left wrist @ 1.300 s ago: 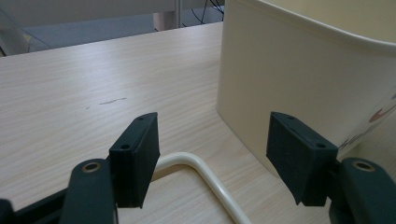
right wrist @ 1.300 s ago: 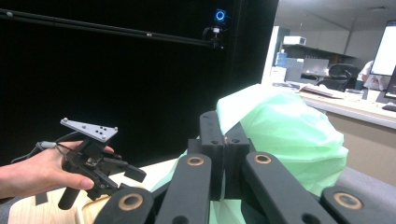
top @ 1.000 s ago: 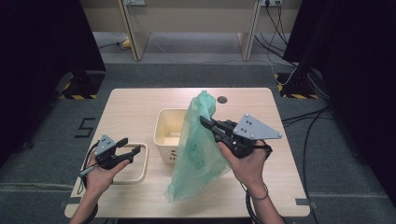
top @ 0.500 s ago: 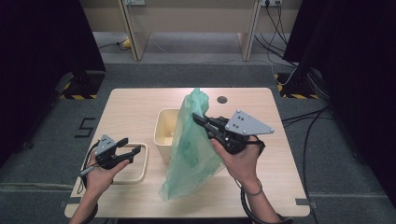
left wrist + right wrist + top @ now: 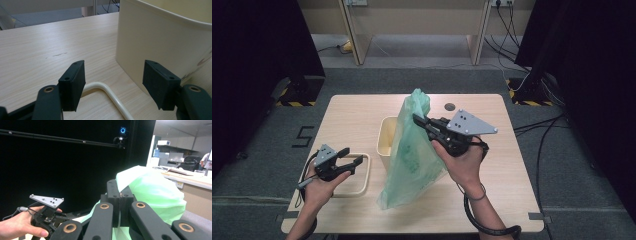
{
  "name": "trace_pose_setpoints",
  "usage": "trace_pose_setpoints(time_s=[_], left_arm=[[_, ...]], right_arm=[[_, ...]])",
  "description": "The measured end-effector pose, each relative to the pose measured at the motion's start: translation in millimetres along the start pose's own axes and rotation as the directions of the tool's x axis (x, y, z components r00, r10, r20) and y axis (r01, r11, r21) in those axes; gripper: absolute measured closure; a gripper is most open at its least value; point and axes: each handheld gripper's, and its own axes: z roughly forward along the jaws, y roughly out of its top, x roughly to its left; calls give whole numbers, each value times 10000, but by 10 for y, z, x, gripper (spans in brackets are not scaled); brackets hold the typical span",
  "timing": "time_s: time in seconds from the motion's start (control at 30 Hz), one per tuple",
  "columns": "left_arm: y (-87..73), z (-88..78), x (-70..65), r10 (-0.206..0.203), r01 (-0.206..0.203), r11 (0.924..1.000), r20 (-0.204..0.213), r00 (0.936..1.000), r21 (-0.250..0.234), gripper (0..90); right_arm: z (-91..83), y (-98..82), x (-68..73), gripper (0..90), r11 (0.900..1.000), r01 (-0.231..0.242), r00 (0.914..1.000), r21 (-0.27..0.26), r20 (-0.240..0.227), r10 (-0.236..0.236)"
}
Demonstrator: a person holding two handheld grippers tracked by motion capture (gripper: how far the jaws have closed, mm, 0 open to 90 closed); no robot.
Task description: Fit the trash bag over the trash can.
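Pale wood-grain laminate covers the table (image 5: 357, 112), a flat rectangle with a small dark round plug near its far edge. Above its middle a green plastic bag (image 5: 412, 150) is held up: thin, translucent, crumpled into soft folds, its bunched top raised and its lower end brushing the tabletop in front of the bin. Faint darker print is seen through the film. A cream plastic bin (image 5: 385, 140) with smooth, slightly glossy walls and rounded corners stands just behind and left of the bag, partly covered by it. A flat cream frame (image 5: 362, 175) with rounded corners lies on the table at the left. The right gripper (image 5: 421, 121), matte black with a grey three-cornered plate, is clamped shut on the bag's upper part. The left gripper (image 5: 354, 159) is held over the frame, its ribbed black jaws apart with nothing between them.
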Motion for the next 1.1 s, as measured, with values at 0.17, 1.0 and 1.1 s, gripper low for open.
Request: trace_pose_setpoints(time_s=[0.17,1.0,1.1], left_arm=[[-1,2,3,8,-8,10000,0,10000,20,338],[-11,12,1,-7,7,10000,19,10000,33,338],[-13,13,1,-14,14,10000,18,10000,44,338]], right_arm=[[61,-6,-24,900,9999,-153,9999,38,-15,153],[412,-188,-234,900,9929,-981,9951,673,-24,985],[470,-229,-266,900,9900,-1097,9940,892,50,1097]])
